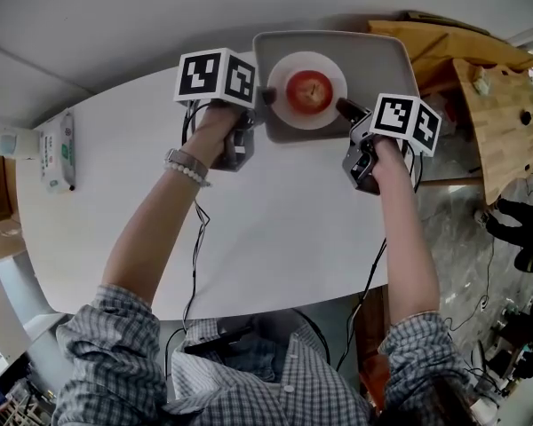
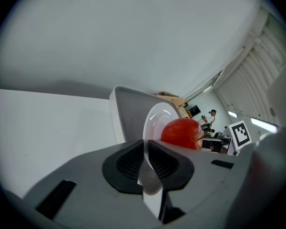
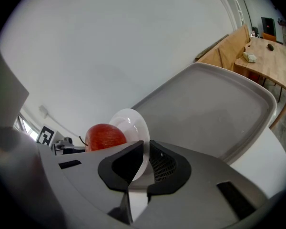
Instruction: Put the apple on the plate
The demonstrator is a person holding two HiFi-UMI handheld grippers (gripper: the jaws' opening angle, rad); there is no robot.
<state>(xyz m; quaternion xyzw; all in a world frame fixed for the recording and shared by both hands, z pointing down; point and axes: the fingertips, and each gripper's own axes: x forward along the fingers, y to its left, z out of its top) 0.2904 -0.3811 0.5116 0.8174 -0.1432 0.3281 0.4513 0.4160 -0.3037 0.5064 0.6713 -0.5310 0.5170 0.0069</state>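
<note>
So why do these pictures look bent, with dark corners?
Head view: wide lens bows the table edge, light soft and even. Left gripper view: fisheye, black corners, glints on the plate. Right gripper view: same black corners, tray rim curved, apple sharp.

Red apple (image 1: 309, 90), white plate (image 1: 289, 114), grey tray (image 1: 382, 56), white table (image 1: 275, 229), blue-and-white checked shirt (image 1: 115, 353), white beaded bracelet (image 1: 194, 174).

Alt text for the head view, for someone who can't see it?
A red apple sits on a white plate that a person grips by opposite rims with the left claw and right claw, over a grey tray at the far side of a white table.
</note>
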